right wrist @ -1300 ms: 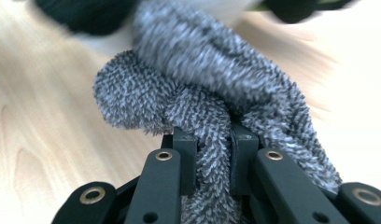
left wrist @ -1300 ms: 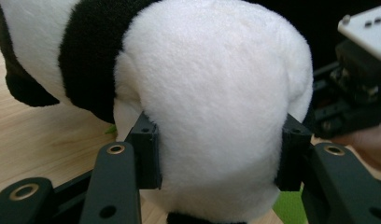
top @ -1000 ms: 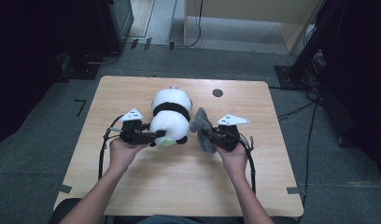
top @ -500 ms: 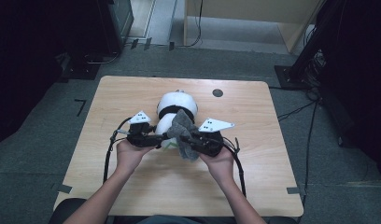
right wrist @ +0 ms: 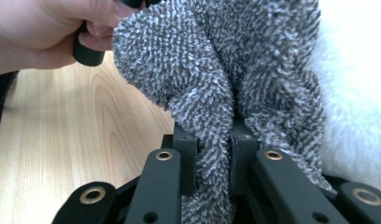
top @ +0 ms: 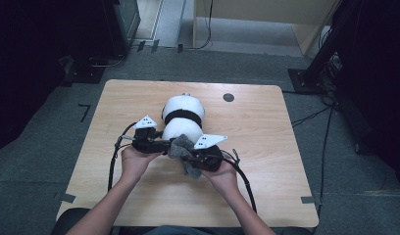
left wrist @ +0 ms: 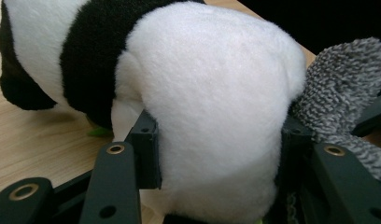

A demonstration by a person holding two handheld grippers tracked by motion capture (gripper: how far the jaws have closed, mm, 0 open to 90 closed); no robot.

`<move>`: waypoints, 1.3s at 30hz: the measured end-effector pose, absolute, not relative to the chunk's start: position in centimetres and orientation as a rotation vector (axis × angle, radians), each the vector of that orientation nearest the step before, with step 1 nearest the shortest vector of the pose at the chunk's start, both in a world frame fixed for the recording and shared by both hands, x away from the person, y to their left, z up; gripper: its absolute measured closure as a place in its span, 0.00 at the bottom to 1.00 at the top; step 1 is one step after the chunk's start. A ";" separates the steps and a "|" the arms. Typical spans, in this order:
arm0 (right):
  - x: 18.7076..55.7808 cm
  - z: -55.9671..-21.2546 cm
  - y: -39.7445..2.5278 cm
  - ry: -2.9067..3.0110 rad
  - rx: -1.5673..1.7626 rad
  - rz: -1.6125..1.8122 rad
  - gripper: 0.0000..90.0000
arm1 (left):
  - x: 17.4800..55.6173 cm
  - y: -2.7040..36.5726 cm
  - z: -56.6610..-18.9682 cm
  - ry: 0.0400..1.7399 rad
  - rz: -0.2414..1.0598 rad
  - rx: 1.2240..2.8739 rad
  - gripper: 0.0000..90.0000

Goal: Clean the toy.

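— Two soft things meet near the table's (top: 266, 161) middle: a plush panda (top: 183, 117) lying lengthwise and a grey towel (top: 181, 149) bunched against its near end. How do the jaws stand on them?

— Left gripper (top: 161, 145) has its jaws spread wide around the panda's white rump (left wrist: 212, 116), both pads pressed into the fur. Right gripper (top: 195, 159) has its jaws nearly together, pinching a fold of the towel (right wrist: 212, 140) between them, the rest of the cloth rising in front and touching the panda's white fur at the right of that view.

— And the left hand (right wrist: 44, 28)?

— Seen in the right gripper view, it is wrapped round a black handle just beside the towel.

— What differs from a second ago?

— Then the towel hung off to the panda's right, apart from the left gripper. Now the right gripper has come in, so the towel lies against the panda's near end, between the two grippers, and both hands sit close together.
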State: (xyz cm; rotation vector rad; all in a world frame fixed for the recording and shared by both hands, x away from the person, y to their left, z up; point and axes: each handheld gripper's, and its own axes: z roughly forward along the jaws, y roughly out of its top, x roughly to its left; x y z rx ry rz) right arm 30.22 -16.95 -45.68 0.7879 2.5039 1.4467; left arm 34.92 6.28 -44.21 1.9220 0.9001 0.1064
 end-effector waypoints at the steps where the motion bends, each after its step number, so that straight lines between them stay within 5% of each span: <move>1: 30.3 -45.8 -16.9 2.511 0.782 1.437 0.87 | 34.9 6.3 -44.2 0.900 0.106 1.925 0.53; 21: 31.2 -47.6 -17.5 2.574 0.801 1.256 0.87 | 35.2 7.2 -43.7 0.900 0.030 1.851 0.53; 39: 33.3 -46.2 -24.5 2.300 1.156 1.324 0.87 | 35.1 8.3 -43.0 0.858 0.078 1.880 0.53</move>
